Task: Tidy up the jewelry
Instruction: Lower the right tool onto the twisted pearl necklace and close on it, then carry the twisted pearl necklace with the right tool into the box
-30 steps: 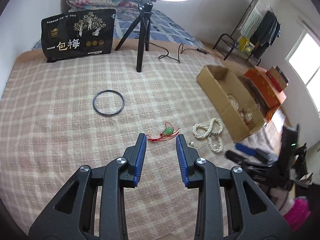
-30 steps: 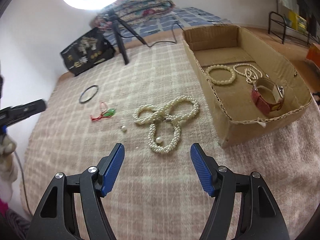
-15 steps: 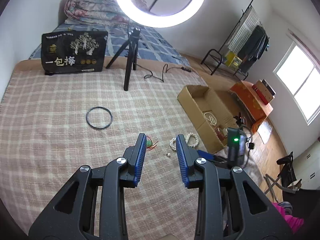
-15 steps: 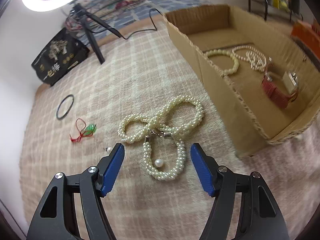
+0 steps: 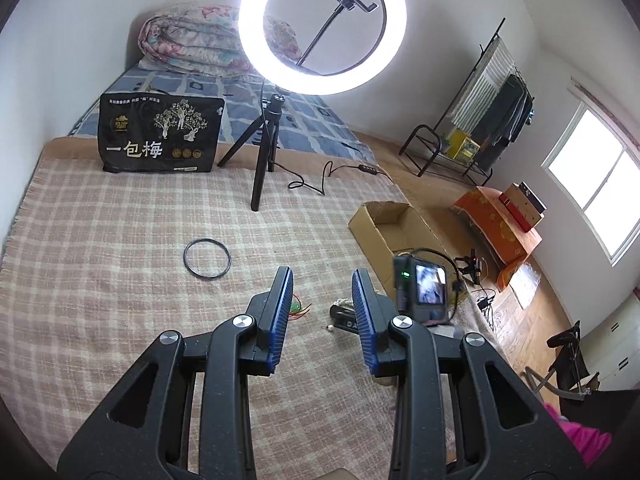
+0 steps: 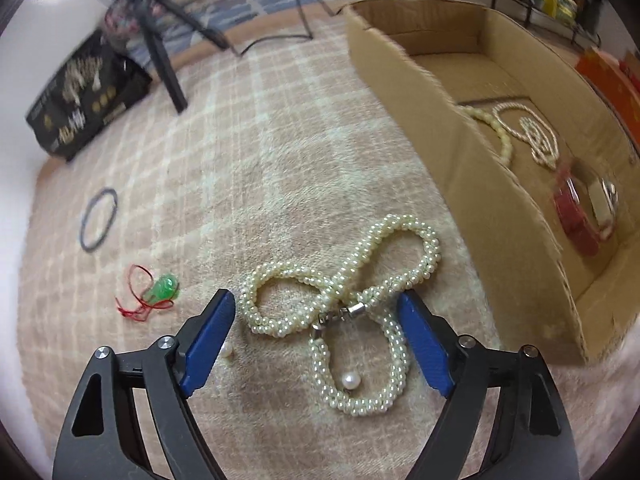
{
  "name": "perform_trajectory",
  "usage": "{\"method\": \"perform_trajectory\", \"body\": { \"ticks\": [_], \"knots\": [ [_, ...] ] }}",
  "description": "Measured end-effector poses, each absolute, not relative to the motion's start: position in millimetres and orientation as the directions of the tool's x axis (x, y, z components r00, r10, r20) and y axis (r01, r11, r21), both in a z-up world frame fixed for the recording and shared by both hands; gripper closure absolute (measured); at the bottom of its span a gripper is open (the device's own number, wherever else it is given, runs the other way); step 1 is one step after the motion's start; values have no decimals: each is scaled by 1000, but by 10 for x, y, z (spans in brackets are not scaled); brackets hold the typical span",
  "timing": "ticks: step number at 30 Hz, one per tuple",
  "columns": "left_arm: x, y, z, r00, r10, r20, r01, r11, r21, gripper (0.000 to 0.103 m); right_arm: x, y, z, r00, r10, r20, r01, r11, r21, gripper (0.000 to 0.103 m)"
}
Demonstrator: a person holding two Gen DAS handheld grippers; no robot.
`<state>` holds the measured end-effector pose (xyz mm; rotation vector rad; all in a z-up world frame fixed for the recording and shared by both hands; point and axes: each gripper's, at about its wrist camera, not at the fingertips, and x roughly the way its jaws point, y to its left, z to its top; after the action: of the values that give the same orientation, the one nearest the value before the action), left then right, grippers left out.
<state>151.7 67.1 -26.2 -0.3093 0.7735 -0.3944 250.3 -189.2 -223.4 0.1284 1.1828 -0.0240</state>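
Jaws of the right gripper (image 6: pixel 316 312) have just been opening and now stand wide, straddling the looped cream seed-pearl rope necklace (image 6: pixel 348 300) on the pink-and-cream checked blanket (image 6: pixel 280 140); its blue pads do not yet press on the beads. That spread likely suits the bunched middle, where the 3 loops cross at the silver clasp, so 1 pinch could gather the whole piece. A single loose white pearl (image 6: pixel 351 380) lies inside the nearest loop and another shows just beside the left pad.

Just to the right stands the open brown cardboard box (image 6: pixel 460 152), already holding a cream bead bracelet, a fine pearl strand and a red-strapped watch (image 6: pixel 580 216), so the necklace probably goes there next.

Further left on the blanket wait a green pendant on red cord (image 6: pixel 160 292) and a thin dark ring bangle (image 6: pixel 98 218).

Raised and pulled back, the left gripper (image 5: pixel 322 300) is narrowly parted and empty, seemingly kept clear of the right one's work.
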Motion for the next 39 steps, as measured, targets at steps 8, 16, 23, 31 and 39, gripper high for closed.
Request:
{"method": "perform_trajectory", "body": {
  "ticks": [8, 16, 23, 31, 39],
  "knots": [
    [1499, 717, -261, 660, -434, -614, 218, 892, -396, 73, 2705, -1701, -2303, 269, -42, -962, -29, 998, -51, 21],
    [1517, 788, -271, 673, -415, -612, 192, 897, -398, 73, 2740, -1597, -2273, 264, -8, -965, -85, 996, -31, 48],
    [1532, 759, -292, 671, -414, -615, 200, 900, -388, 73, 2742, -1451, -2233, 271, 23, -962, -114, 993, -8, 76],
    [1558, 728, -329, 668, -402, -626, 193, 906, -376, 73, 2720, -1528, -2169, 305, 75, -949, -117, 992, 41, 89],
    [1578, 724, -344, 665, -402, -629, 191, 906, -377, 73, 2498, -1849, -1928, 337, 129, -932, -139, 987, 86, 89]
  ]
}}
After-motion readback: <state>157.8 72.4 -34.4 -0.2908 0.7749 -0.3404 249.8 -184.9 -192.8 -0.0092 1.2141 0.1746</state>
